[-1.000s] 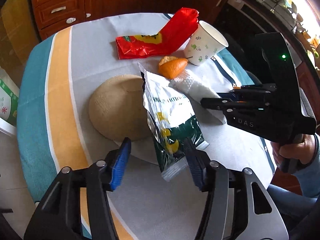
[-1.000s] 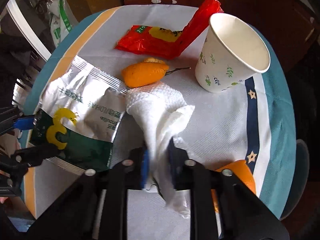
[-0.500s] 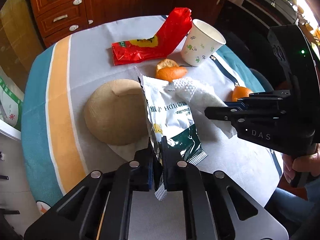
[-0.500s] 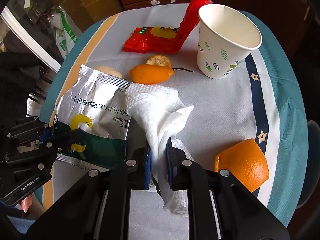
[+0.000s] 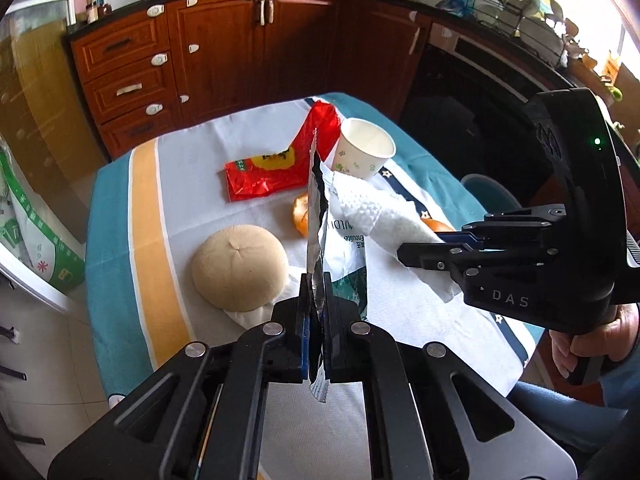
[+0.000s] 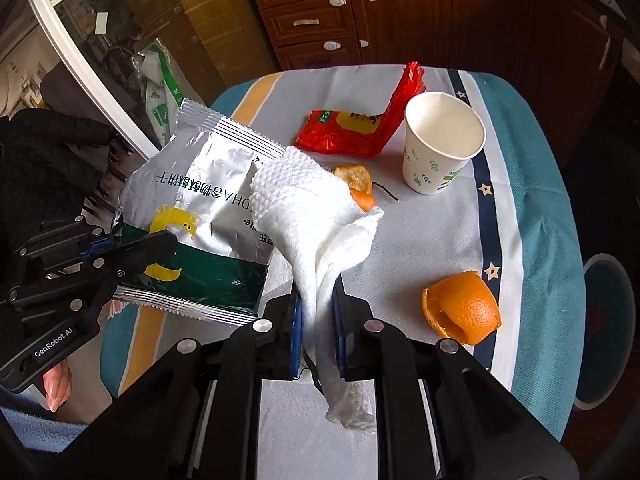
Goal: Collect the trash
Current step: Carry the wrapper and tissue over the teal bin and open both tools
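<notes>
My left gripper point(image 5: 316, 280) is shut on the bottom edge of a silver-and-green snack wrapper point(image 5: 346, 240), which stands up edge-on above the table. In the right wrist view the same wrapper point(image 6: 200, 200) hangs flat from the left gripper point(image 6: 160, 244). My right gripper point(image 6: 316, 288) is shut on a crumpled white paper towel point(image 6: 320, 216), lifted off the cloth beside the wrapper. On the table lie a red wrapper point(image 6: 360, 128), a paper cup point(image 6: 440, 148), a large orange peel point(image 6: 464, 308) and a small peel point(image 6: 358, 184).
A round bun point(image 5: 240, 266) sits on a white napkin at the table's left. The round table point(image 5: 144, 216) has a striped cloth. Wooden cabinets point(image 5: 224, 52) stand behind, a green-and-white bag point(image 5: 32, 232) at left, a blue stool point(image 6: 604, 320) at right.
The left jaws closed on the snack wrapper. Both grippers then rose, lifting the wrapper and the paper towel off the table.
</notes>
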Action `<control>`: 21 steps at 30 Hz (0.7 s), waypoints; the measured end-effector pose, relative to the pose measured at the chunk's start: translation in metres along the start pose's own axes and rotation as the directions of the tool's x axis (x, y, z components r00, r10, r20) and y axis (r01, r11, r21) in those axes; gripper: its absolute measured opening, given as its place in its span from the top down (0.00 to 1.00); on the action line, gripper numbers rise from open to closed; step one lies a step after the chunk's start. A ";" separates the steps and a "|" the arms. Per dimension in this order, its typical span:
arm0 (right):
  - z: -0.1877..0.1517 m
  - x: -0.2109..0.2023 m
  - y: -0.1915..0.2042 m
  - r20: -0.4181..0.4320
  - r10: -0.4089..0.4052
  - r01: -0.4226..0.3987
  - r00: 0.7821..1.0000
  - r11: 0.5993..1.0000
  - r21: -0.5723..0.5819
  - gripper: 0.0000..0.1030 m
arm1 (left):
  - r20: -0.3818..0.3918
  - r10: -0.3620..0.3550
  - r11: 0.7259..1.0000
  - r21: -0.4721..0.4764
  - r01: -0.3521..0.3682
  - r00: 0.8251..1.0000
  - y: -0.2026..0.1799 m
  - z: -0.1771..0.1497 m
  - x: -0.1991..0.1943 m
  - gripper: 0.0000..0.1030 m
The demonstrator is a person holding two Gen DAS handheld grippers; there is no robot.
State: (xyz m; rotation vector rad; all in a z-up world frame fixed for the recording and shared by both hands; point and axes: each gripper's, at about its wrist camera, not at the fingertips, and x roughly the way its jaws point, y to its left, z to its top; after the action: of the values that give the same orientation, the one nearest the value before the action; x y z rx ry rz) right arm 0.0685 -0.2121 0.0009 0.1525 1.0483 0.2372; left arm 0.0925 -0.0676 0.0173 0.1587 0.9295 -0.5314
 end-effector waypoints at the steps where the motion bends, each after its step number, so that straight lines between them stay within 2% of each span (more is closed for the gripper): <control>1: -0.001 -0.006 0.000 0.009 0.000 0.000 1.000 1.000 0.002 0.88 | 0.008 -0.002 1.000 0.007 0.002 1.000 -0.004 0.002 -0.004 0.95; 6: -0.005 -0.031 -0.009 0.059 -0.016 0.014 0.998 1.000 0.022 0.88 | 0.032 -0.027 0.999 0.043 0.025 0.999 -0.025 0.014 -0.013 0.95; 12: -0.013 -0.062 -0.036 0.106 -0.065 0.058 0.992 0.996 0.068 0.88 | 0.026 -0.087 0.993 0.081 0.084 0.996 -0.060 0.034 -0.006 0.95; 21: -0.037 -0.113 -0.114 0.163 -0.164 0.130 0.973 0.972 0.197 0.88 | -0.005 -0.195 0.963 0.187 0.192 0.981 -0.143 0.071 0.021 0.95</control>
State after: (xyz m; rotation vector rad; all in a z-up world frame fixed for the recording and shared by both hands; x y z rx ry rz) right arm -0.0042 -0.3511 0.0503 0.2580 0.8978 -0.0102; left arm 0.0820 -0.2234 0.0563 0.2342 0.8860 -0.8007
